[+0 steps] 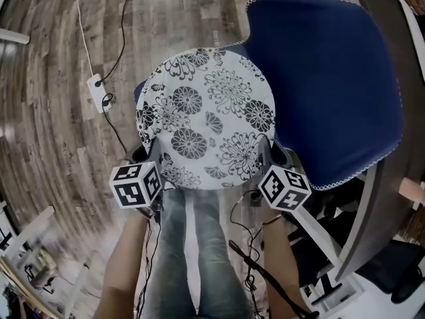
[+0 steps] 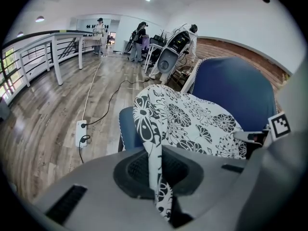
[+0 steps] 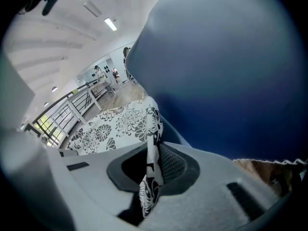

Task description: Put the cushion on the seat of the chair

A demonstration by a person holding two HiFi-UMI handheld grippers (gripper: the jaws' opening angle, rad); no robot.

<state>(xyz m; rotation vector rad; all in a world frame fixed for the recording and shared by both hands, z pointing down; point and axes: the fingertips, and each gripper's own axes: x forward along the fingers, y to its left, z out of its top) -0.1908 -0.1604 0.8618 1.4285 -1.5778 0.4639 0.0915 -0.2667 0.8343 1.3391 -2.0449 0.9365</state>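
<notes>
A round white cushion [image 1: 206, 115] printed with black flowers hangs flat over the blue chair's seat [image 1: 142, 88], of which only a sliver shows at the cushion's left. Whether the cushion touches the seat I cannot tell. My left gripper [image 1: 147, 159] is shut on the cushion's near left edge [image 2: 155, 167]. My right gripper [image 1: 272, 157] is shut on the cushion's near right edge [image 3: 150, 170]. The chair's blue backrest [image 1: 332, 78] stands to the right and fills the right gripper view [image 3: 226, 76].
A white power strip [image 1: 97, 92] with cables lies on the wooden floor left of the chair. The person's legs [image 1: 192, 258] stand just in front of the seat. A white railing [image 2: 38, 52] and people by desks [image 2: 139, 37] are far off.
</notes>
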